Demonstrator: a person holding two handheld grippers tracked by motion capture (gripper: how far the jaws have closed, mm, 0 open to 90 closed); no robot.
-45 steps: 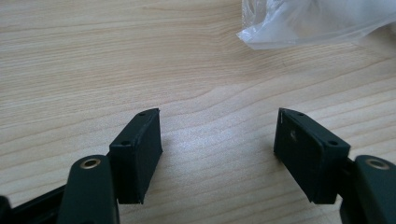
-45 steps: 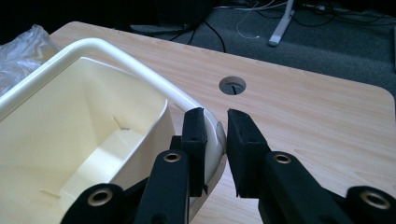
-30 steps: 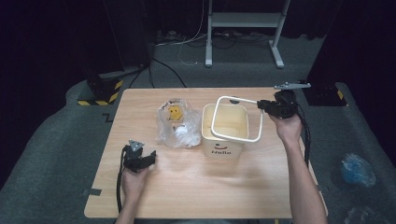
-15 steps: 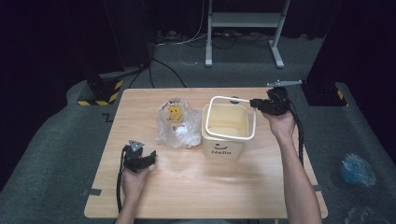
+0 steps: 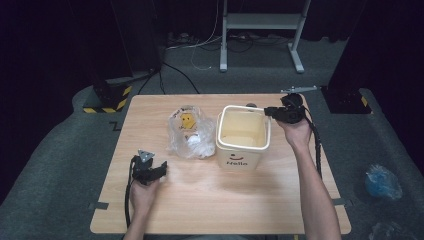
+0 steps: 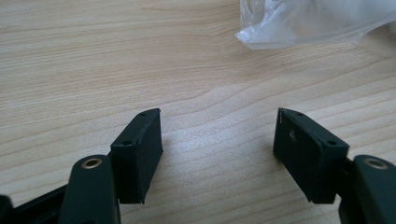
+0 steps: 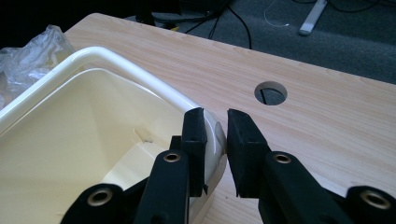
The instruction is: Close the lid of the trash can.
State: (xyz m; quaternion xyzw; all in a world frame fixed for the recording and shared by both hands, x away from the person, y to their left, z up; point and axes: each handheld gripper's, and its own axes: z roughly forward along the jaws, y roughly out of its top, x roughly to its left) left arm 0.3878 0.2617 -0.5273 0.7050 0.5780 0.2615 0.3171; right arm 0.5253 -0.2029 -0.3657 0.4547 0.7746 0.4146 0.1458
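Right claw (image 7: 215, 140) pinching bin (image 7: 70, 154) rim corner between narrow jaws; left claw (image 6: 217, 154) wide, bag (image 6: 317, 23) just ahead, over desk (image 6: 93, 70).

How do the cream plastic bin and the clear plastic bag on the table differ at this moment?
The cream plastic bin is rigid, opaque and stands upright with its top open; the clear plastic bag is soft, see-through and lies crumpled. The bin's front reads "Hello"; the bag bears a yellow smiley face. The right tool straddles the bin's rim at a corner, while nothing touches the bag, and the left tool is open over bare wood. Both rest on the wooden table.
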